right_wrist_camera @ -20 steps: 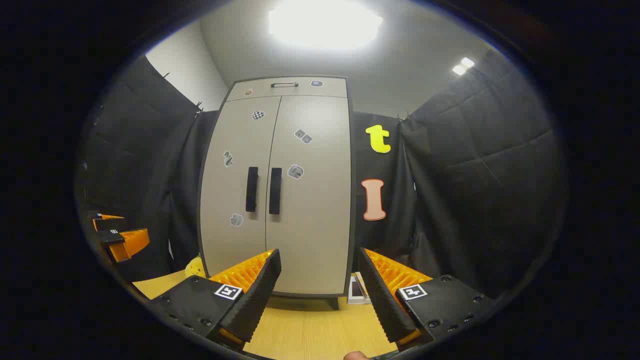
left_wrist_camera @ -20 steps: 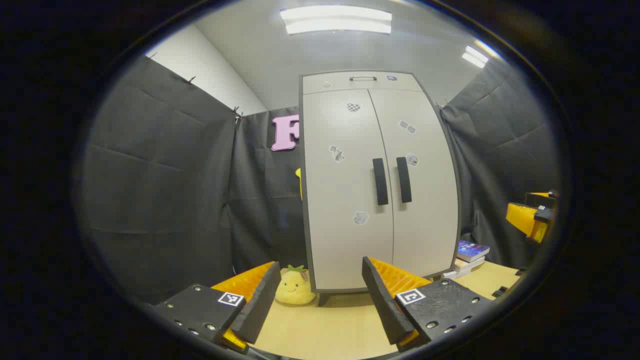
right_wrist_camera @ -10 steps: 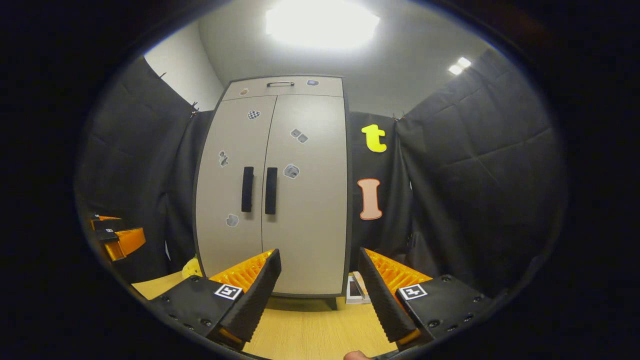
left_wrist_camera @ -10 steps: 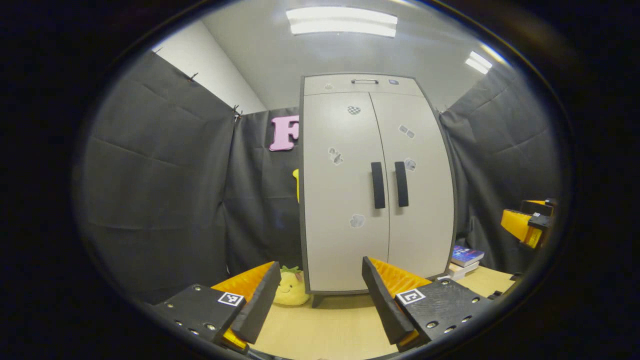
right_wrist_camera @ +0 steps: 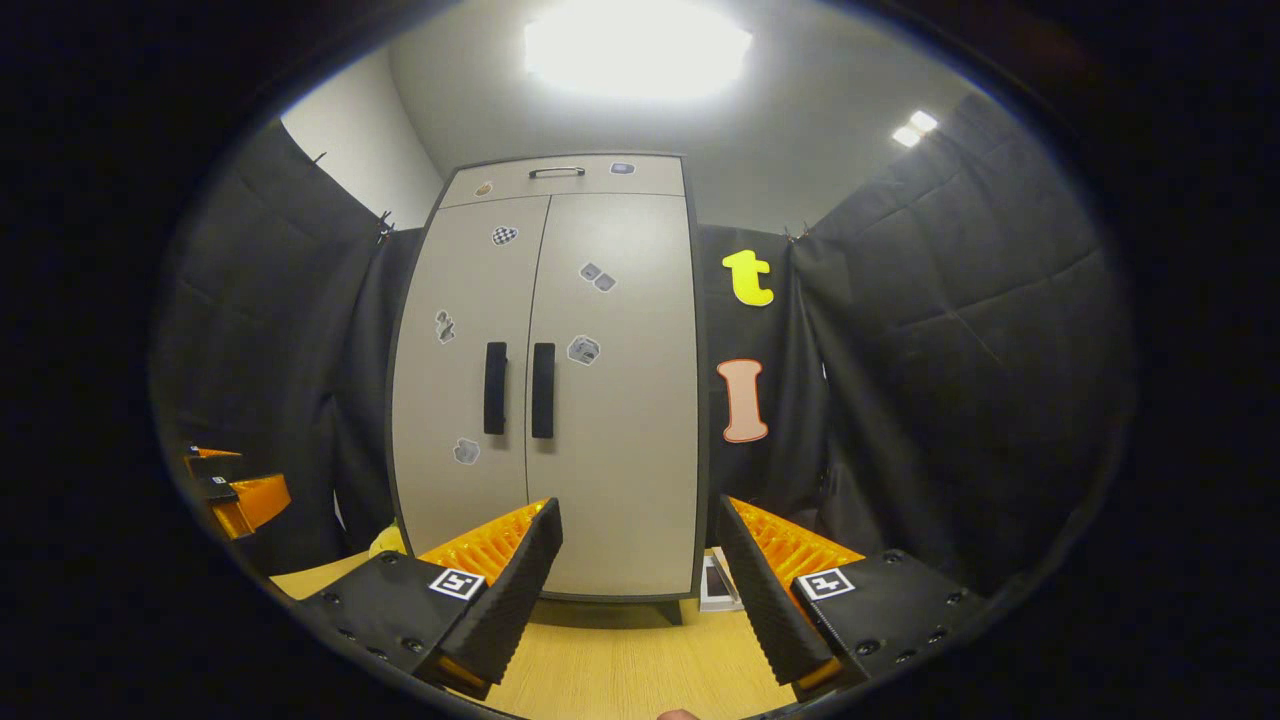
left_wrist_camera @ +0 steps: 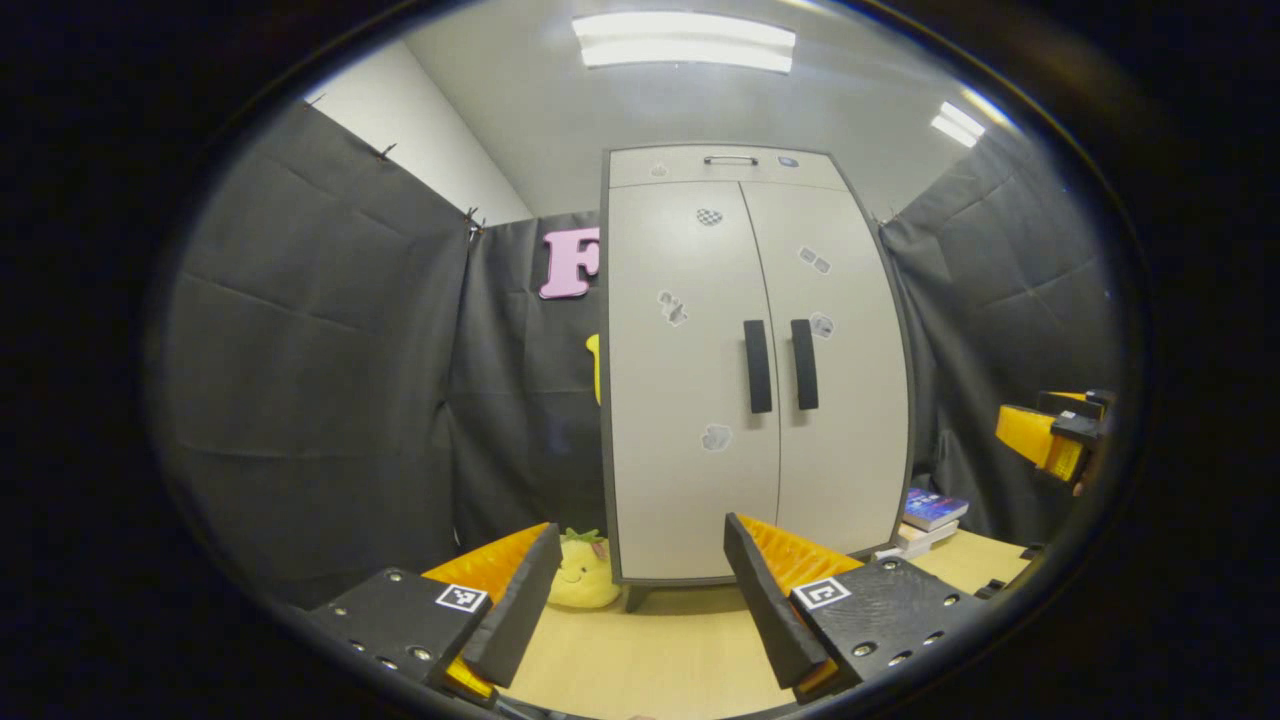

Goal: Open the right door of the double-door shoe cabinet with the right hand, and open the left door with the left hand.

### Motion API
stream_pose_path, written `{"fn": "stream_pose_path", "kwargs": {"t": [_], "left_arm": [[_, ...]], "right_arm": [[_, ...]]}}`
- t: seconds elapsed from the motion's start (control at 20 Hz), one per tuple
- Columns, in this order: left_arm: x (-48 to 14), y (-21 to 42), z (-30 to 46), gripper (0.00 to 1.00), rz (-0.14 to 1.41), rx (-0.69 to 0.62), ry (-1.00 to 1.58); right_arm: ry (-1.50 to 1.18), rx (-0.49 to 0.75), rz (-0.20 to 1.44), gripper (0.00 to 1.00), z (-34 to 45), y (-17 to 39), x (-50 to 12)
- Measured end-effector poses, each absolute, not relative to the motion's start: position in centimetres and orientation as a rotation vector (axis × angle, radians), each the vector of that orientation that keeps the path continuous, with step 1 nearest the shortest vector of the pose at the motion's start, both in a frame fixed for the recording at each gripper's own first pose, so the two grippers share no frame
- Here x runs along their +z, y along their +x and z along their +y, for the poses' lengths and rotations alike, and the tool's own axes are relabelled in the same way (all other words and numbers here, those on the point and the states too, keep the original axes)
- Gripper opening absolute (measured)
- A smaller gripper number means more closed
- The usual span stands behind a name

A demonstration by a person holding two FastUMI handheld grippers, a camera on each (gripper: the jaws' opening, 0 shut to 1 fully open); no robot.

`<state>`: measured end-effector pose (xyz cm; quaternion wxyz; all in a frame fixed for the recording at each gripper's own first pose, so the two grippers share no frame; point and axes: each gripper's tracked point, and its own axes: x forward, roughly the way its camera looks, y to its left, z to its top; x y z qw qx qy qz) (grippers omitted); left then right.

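Note:
A tall pale shoe cabinet (left_wrist_camera: pixel 700 480) (right_wrist_camera: pixel 620 480) stands on the wooden floor with both doors closed. Two dark vertical handles sit side by side at mid height: the left handle (left_wrist_camera: pixel 757 366) (right_wrist_camera: pixel 494 387) and the right handle (left_wrist_camera: pixel 803 364) (right_wrist_camera: pixel 542 390). My left gripper (left_wrist_camera: pixel 640 595) is open, well short of the cabinet, with nothing between its fingers. My right gripper (right_wrist_camera: pixel 640 590) is open too, also at a distance from the doors. The right gripper appears again at the far right of the left gripper view (left_wrist_camera: pixel 1045 440), and the left gripper at the far left of the right gripper view (right_wrist_camera: pixel 235 495).
A yellow plush toy (left_wrist_camera: pixel 583 575) (right_wrist_camera: pixel 385 542) sits on the floor at the cabinet's left foot. Stacked books (left_wrist_camera: pixel 930 515) (right_wrist_camera: pixel 718 582) lie at its right foot. Black cloth walls close in on both sides. A small drawer with a handle (left_wrist_camera: pixel 730 160) tops the cabinet.
Both views have drifted only slightly; the cabinet sits a little farther off than a second ago. Doors stay closed and both grippers stay open.

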<state>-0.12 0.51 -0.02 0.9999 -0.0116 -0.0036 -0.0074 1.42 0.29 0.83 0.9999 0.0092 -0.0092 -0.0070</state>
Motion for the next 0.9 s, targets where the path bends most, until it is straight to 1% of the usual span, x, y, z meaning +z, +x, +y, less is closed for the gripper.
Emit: {"fn": "stream_pose_path", "kwargs": {"t": [0.25,0.45,0.7,0.9], "left_arm": [[0.1,-0.8,1.4,0.94,-0.011,0.004,0.001],[-0.1,-1.6,2.7,0.94,-0.005,0.034,0.013],[-0.1,-2.6,5.1,0.94,-0.007,0.093,0.028],[-0.4,-3.5,6.6,0.94,0.004,0.132,0.028]], "right_arm": [[0.032,0.018,-0.024,0.96,1.3,4.0,2.2],[0.049,0.048,-0.06,0.97,2.4,6.2,4.1],[0.056,0.087,-0.08,0.98,3.9,9.2,5.9],[0.046,0.109,-0.058,0.96,5.4,12.3,6.0]]}}
